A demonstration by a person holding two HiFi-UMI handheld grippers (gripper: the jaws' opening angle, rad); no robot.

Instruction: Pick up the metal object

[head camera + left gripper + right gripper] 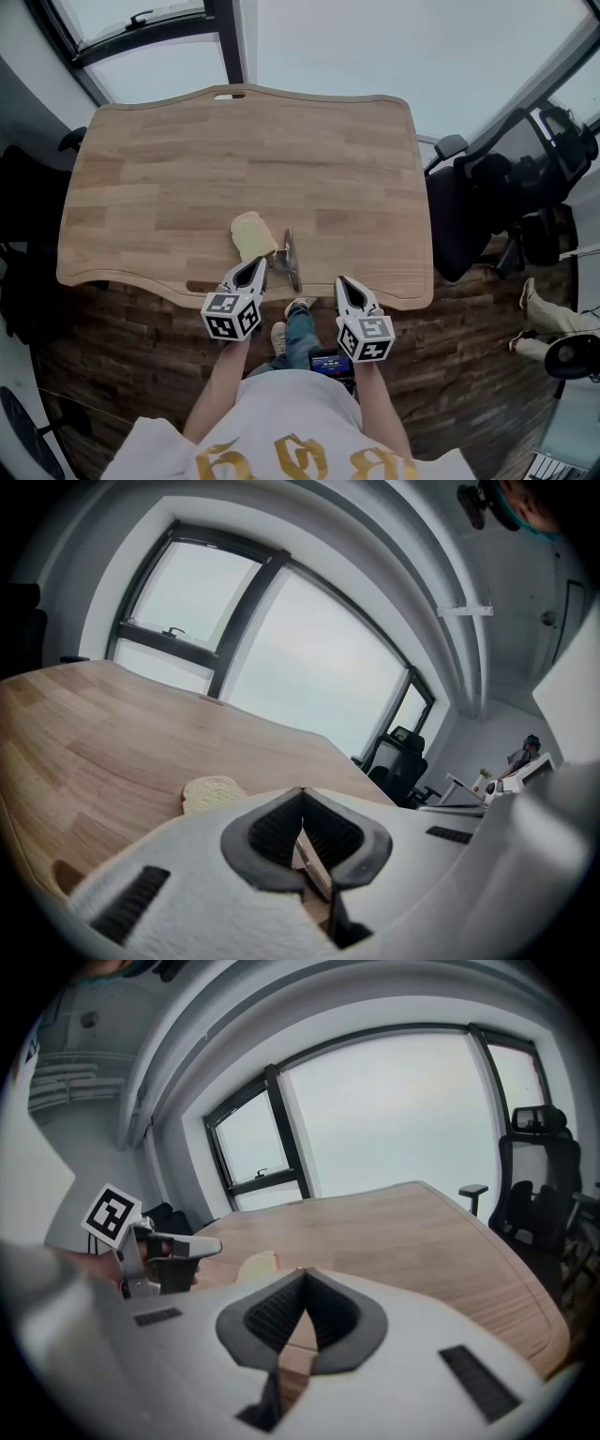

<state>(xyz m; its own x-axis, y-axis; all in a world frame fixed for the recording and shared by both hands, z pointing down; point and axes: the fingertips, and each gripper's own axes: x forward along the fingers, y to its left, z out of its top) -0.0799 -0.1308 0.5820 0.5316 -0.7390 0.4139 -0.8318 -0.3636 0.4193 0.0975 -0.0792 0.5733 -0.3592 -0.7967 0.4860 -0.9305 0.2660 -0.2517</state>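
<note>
The metal object lies flat on the near part of the wooden table, close to its near edge, its right side bare. A slice of bread sits just to its left, and whether the two touch cannot be told. The left gripper points at the object from the near left, jaw tips pressed together with nothing clamped. The right gripper hovers at the table's near edge to the right, jaws likewise together and empty.

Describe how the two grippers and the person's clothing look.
The left gripper and right gripper are white tapering wedges with black ribbed pads, each bearing a cube of black-and-white square markers. The person wears a white short-sleeved shirt with gold print.
</note>
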